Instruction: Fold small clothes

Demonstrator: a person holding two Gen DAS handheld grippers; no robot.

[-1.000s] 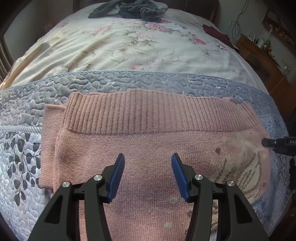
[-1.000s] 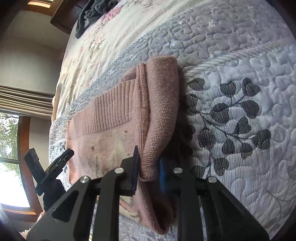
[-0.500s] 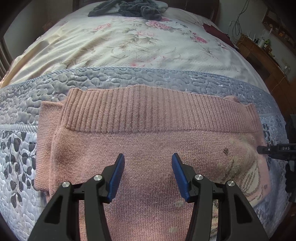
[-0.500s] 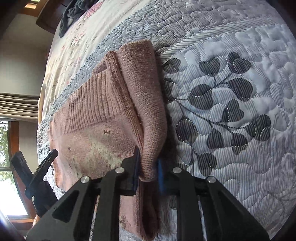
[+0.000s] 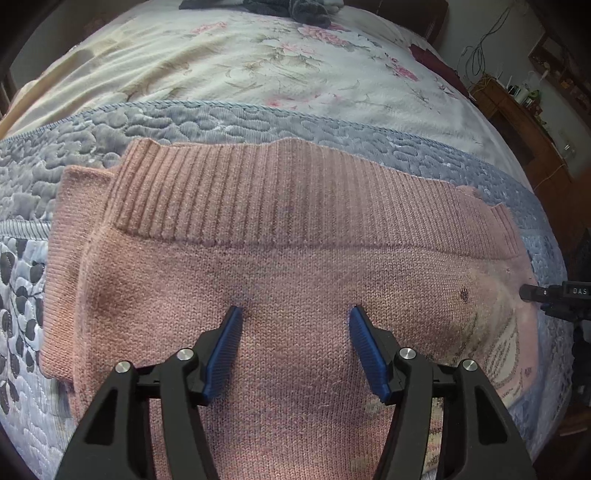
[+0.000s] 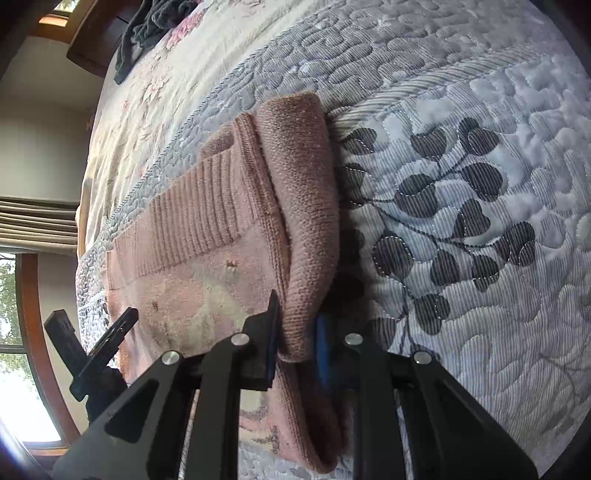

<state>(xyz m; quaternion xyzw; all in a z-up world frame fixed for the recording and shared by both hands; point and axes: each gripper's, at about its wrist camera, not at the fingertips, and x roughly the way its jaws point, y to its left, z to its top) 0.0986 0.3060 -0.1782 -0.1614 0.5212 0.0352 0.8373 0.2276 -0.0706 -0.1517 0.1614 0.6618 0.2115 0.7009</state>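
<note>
Under the left gripper (image 5: 295,314), jaws wide and holding nothing: pink sweater (image 5: 280,229) flat on the bed, fingertips touching the knit. Right gripper (image 6: 293,325) clamped on the sweater's side edge, a fold raised ahead of it. Step looks like folding that side inward; next, carry the edge across toward the left gripper. Beyond: grey quilt (image 6: 461,110), floral sheet (image 5: 258,66), dark clothes (image 5: 295,7), wooden cabinet (image 5: 524,122) far right.

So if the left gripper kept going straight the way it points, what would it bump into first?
Most likely the pink sweater. The left gripper is open, fingertips right at or touching the knit, so the sweater's body comes first, ahead of its ribbed band. Depth is hard to judge.
</note>
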